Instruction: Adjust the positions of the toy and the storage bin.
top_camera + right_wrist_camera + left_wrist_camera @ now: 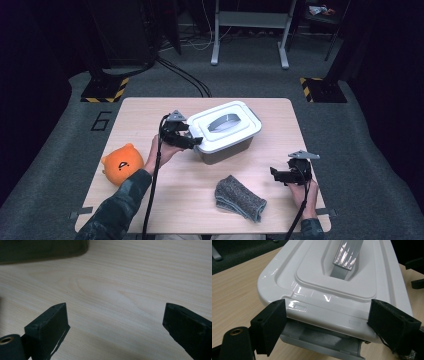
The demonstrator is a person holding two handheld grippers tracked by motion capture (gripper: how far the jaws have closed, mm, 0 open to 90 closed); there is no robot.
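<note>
A grey box (226, 153) with a white lid (240, 131) and a grey handle (223, 122) stands mid-table. My left gripper (194, 141) is at the lid's left end. In the left gripper view its jaws (327, 317) stand wide open just in front of the lid's near rim (324, 312), one on each side and not pressing on it. The grey latch part (322, 340) shows under the rim. My right gripper (274, 174) hovers near the table's right front, open. In the right gripper view (116, 322) nothing but bare wood lies between its jaws.
An orange plush toy (121, 163) sits at the table's left edge. A folded grey cloth (239, 198) lies near the front, between the two hands. A dark shape with a rounded corner (42, 250) shows at the top left of the right gripper view.
</note>
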